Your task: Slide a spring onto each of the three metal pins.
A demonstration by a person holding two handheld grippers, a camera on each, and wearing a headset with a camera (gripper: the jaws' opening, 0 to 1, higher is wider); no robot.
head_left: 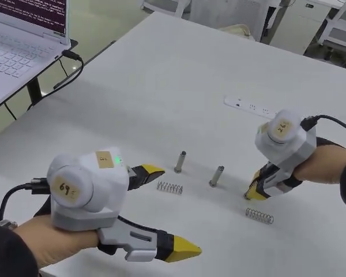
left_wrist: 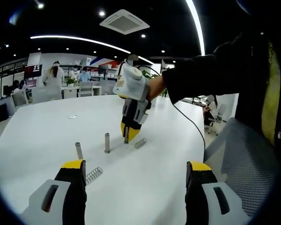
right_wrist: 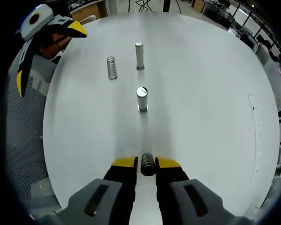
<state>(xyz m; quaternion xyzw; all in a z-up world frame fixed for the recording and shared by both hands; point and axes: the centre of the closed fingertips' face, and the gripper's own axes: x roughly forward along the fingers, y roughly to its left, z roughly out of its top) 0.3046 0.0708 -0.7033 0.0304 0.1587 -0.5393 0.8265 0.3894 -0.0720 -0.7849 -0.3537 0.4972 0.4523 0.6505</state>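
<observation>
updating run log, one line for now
left gripper open | right gripper shut on spring | two pins bare | two springs loose

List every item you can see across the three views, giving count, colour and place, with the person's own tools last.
upright cylindrical metal pins: 2, silver, standing mid-table
loose coiled wire springs: 2, silver, lying on the table, one beside the left-hand pin, one at the near right
held spring: 1, dark coil, in the jaws of the right gripper
large white table: 1, white, under everything
open laptop: 1, pale silver, far left beside the table
flat power strip: 1, white, far side of the table
black cable: 1, black, at the laptop's side
left gripper: 1, white with yellow tips, open, near left
right gripper: 1, white with yellow tips, shut, right of the pins
</observation>
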